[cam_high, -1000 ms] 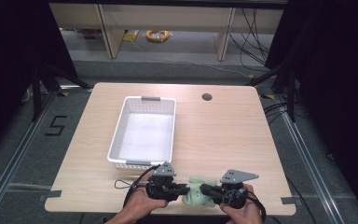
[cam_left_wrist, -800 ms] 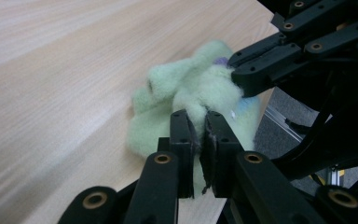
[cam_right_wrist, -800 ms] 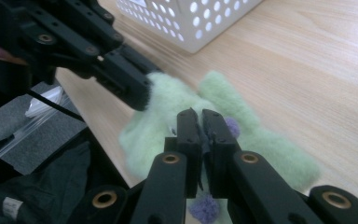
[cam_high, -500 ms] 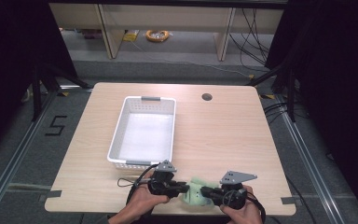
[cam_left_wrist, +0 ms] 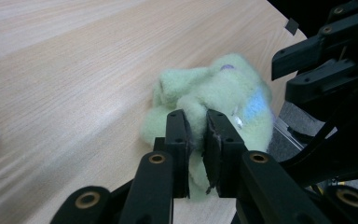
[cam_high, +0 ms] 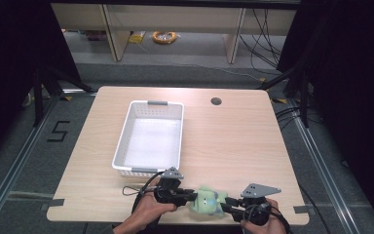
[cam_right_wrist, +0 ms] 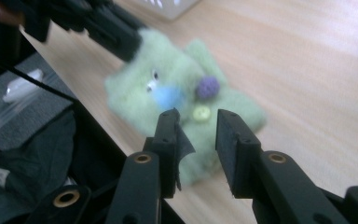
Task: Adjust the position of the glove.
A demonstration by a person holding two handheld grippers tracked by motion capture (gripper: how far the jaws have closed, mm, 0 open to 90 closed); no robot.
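You're in a lab recording bay: black curtains [cam_high: 9, 58] at 9 and 3 o'clock, floor rails [cam_high: 14, 165], loose cables [cam_high: 258, 29] at 12.

A light wood table [cam_high: 233, 146] w/ a round cable hole [cam_high: 216, 101] is set on grey floor [cam_high: 24, 161]; black drapes are hung both sides. Pale shelving [cam_high: 175, 19] is seen at the back, w/ a yellow coil [cam_high: 164, 36] & cables on the floor, "5" [cam_high: 58, 131] taped at left.

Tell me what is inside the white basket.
The white basket shows only its bare pale floor in the high view. The strip of floor just behind its near wall is covered. The green plush toy lies outside it, on the table.
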